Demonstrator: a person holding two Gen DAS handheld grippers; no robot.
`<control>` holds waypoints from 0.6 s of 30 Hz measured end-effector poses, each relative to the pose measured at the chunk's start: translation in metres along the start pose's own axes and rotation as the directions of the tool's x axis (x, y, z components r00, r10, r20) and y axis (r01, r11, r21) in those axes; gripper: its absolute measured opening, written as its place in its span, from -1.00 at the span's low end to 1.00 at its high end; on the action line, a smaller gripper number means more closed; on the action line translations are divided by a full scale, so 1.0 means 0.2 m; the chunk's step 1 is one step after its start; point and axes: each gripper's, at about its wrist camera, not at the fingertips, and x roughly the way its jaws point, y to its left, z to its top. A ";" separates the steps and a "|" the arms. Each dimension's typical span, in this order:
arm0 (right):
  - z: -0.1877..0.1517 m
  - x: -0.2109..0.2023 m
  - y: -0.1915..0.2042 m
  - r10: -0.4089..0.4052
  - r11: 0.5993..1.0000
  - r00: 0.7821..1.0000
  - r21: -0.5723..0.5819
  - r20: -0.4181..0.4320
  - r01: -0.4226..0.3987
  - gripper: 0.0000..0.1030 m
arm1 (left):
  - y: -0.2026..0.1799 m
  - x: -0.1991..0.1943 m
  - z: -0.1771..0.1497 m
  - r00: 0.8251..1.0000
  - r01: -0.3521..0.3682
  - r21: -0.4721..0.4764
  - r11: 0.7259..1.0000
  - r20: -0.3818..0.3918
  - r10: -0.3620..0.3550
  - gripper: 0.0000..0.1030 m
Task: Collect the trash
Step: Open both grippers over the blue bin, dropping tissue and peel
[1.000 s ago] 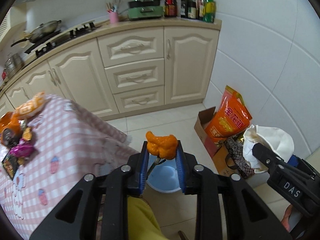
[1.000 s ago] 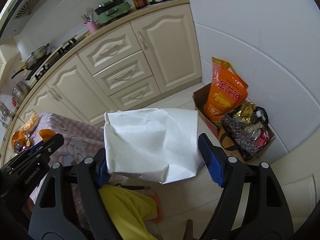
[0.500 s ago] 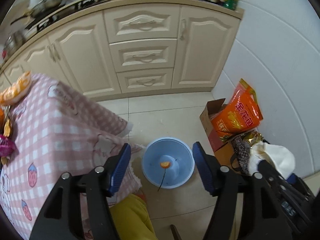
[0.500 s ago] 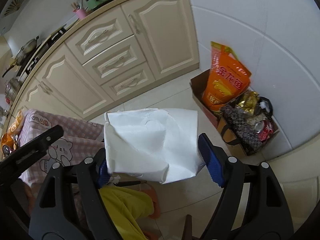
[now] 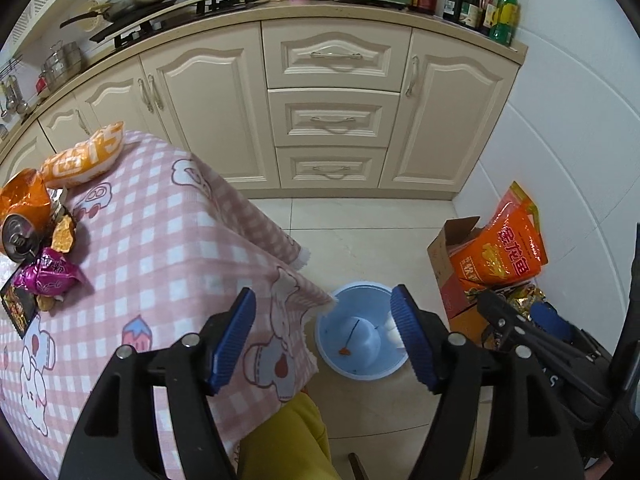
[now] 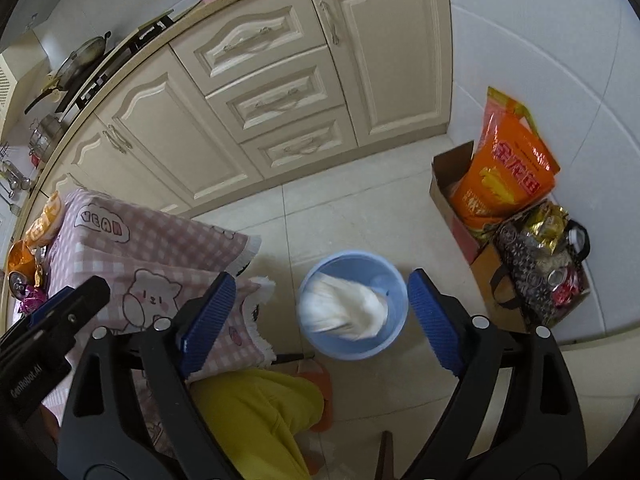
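A blue bin [image 5: 332, 346] stands on the floor beside the pink checked table [image 5: 160, 240]. My left gripper [image 5: 323, 293] hangs above the table corner and the bin, its jaws opening with nothing between them. A small orange scrap [image 5: 344, 351] lies in the bin. My right gripper [image 6: 322, 276] is over the bin [image 6: 352, 351], jaws opening. A crumpled white paper [image 6: 344, 308] is blurred below it, free of the pads, dropping into the bin. An orange snack bag [image 5: 84, 156], a can [image 5: 18, 236] and a purple wrapper [image 5: 48, 276] lie on the table's left.
A cardboard box with an orange sack [image 5: 508, 248] and a dark bag of wrappers [image 6: 536, 264] stand against the right wall. Cream cabinets [image 5: 332, 120] run along the back. A person's yellow trouser leg [image 5: 288, 440] is below the grippers.
The left gripper opened and the orange piece it held dropped into the bin. The right gripper opened and the white paper left its pads. Both views shifted over the bin.
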 end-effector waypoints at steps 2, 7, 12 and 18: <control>-0.02 0.01 -0.02 -0.007 1.000 1.000 0.014 -0.016 0.007 0.68 | 0.00 0.00 -0.01 1.000 0.001 0.003 1.000 -0.005 -0.001 0.34; -0.06 -0.01 -0.03 -0.012 1.000 1.000 0.026 -0.027 0.013 0.68 | 0.00 0.00 -0.02 1.000 -0.003 0.008 1.000 -0.008 0.003 0.34; -0.08 -0.07 -0.03 -0.019 1.000 1.000 0.021 -0.023 0.019 0.69 | 0.00 -0.03 -0.04 1.000 -0.002 0.015 1.000 -0.001 0.002 0.34; -0.13 -0.15 -0.02 -0.037 0.999 0.999 0.011 -0.011 0.037 0.75 | 0.00 -0.08 -0.08 1.000 0.006 0.025 1.000 -0.007 -0.006 0.46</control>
